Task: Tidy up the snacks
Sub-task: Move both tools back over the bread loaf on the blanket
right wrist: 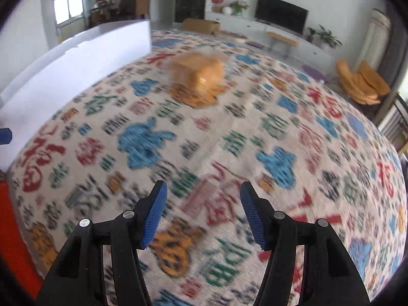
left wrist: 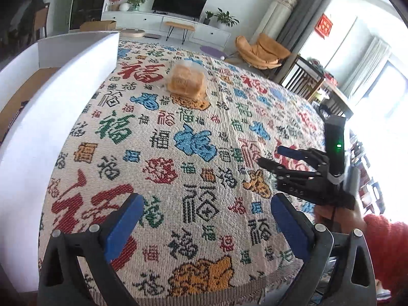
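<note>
Coarse woven tablecloth (left wrist: 204, 204), cream ground crowded with red, blue, green and orange characters, spread over the whole table and sagging slightly at the near edge.

Nearest in the left wrist view: left gripper (left wrist: 205, 219), black frame with ribbed blue pads, spread wide over bare cloth, nothing between the pads. To its right, just above the cloth: right gripper (left wrist: 270, 156), black, green light glowing on its housing, carried by a hand (left wrist: 329, 216) in a red knitted sleeve (left wrist: 385, 244). In its own view, right gripper (right wrist: 202, 213) parted to a moderate gap, empty, picture smeared by motion blur.

Along the left edge: white cardboard box (left wrist: 51, 97), smooth tall walls, brown floor inside, flaps up, standing on the cloth.

Further out, near the middle of the table and well apart from both grippers: bagged bread loaf (left wrist: 187, 81), golden-brown, blocky, wrapped in crinkled clear plastic, lying on an orange character, near the box's far corner. Long axis running away from the cameras, one square end facing them. Nothing in the way.

Beyond the table: white media cabinet (left wrist: 178, 23) with dark television (left wrist: 179, 1), potted plants (left wrist: 225, 17), orange lounge chair (left wrist: 262, 49), grey curtains (left wrist: 301, 15) by bright windows.
</note>
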A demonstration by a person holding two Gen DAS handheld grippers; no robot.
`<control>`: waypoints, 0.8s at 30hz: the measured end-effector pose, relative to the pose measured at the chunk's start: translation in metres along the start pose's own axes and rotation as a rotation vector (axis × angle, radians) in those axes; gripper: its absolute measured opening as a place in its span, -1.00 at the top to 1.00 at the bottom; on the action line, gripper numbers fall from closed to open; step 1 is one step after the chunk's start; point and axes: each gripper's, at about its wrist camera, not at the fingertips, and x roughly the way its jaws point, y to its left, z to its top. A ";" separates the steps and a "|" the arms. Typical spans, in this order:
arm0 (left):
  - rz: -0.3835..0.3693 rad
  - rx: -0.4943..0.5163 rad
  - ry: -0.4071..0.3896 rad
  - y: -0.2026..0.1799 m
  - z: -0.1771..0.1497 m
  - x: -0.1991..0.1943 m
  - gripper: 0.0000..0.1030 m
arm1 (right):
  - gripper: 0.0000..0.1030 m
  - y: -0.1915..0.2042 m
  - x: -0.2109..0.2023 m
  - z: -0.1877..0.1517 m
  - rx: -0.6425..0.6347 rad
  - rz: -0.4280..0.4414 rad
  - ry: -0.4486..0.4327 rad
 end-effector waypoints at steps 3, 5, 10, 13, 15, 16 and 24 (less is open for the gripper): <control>0.056 0.019 0.027 -0.009 -0.003 0.035 -0.93 | -0.23 -0.032 -0.001 -0.033 0.086 -0.055 0.001; 0.091 0.009 0.033 -0.006 -0.004 0.053 -0.93 | -0.26 -0.046 -0.001 -0.046 0.144 -0.064 -0.008; 0.175 -0.026 0.007 0.013 -0.027 0.070 -0.93 | -0.50 -0.052 0.004 -0.046 0.200 -0.069 -0.010; 0.197 -0.008 -0.002 0.012 -0.027 0.068 -0.93 | -0.55 -0.053 0.007 -0.045 0.208 -0.068 -0.007; 0.216 -0.006 0.012 0.012 -0.028 0.070 -0.93 | -0.58 -0.055 0.007 -0.045 0.213 -0.073 -0.006; 0.221 0.000 0.009 0.010 -0.028 0.071 -0.93 | -0.59 -0.055 0.007 -0.046 0.213 -0.077 -0.006; 0.323 0.104 0.049 -0.007 -0.030 0.085 -1.00 | -0.60 -0.056 0.006 -0.047 0.213 -0.081 -0.006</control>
